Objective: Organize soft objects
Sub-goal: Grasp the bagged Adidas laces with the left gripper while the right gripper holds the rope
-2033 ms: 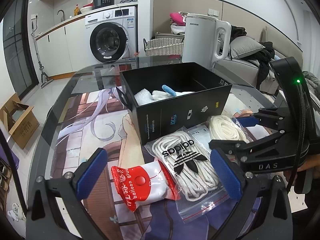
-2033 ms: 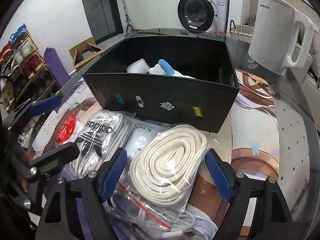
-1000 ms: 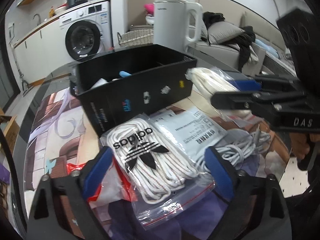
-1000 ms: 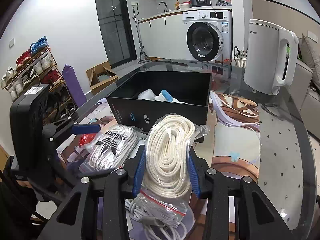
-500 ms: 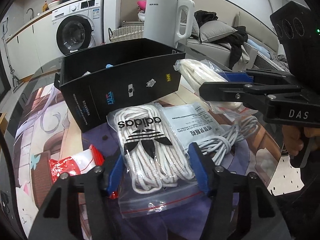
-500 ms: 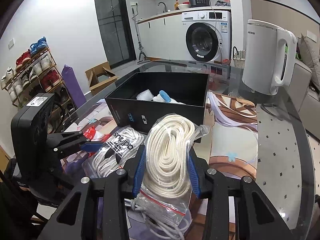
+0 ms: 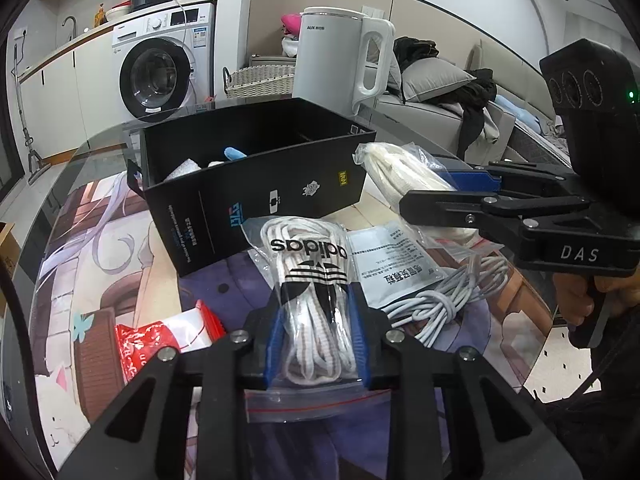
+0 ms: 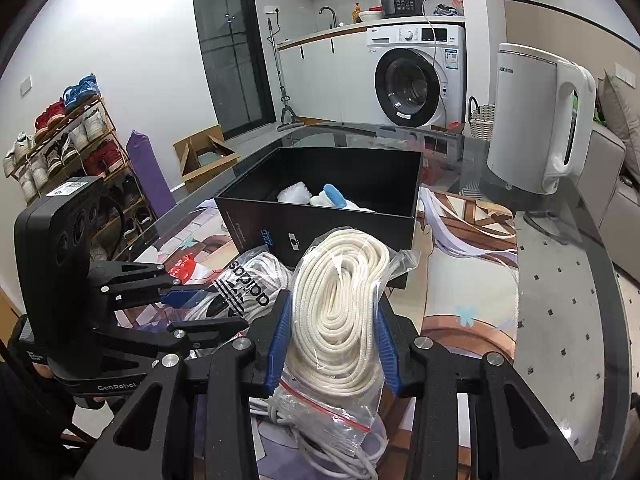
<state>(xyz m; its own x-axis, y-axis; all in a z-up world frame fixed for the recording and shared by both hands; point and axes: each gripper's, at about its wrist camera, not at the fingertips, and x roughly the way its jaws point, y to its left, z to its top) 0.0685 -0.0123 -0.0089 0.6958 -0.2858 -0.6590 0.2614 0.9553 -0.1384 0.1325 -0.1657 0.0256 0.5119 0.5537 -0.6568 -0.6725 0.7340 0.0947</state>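
My left gripper (image 7: 318, 338) is shut on a clear zip bag of white Adidas laces (image 7: 308, 276), low over the table; the bag also shows in the right wrist view (image 8: 248, 284). My right gripper (image 8: 332, 344) is shut on a zip bag of coiled cream rope (image 8: 340, 304) and holds it up above the table; it shows at the right of the left wrist view (image 7: 400, 176). The open black box (image 7: 256, 184) stands just beyond both bags, with white soft items and a blue piece (image 8: 334, 196) inside.
A red-and-white balloon glue bag (image 7: 160, 336), a printed leaflet (image 7: 392, 256) and a coiled white cable (image 7: 436, 300) lie on the glass table. A white kettle (image 8: 536, 120) stands at the far right. The table edge (image 8: 600, 280) curves on the right.
My left gripper has closed on the Adidas lace bag, which it straddled open before. My right gripper, having closed on and lifted the rope bag earlier, still holds it raised.
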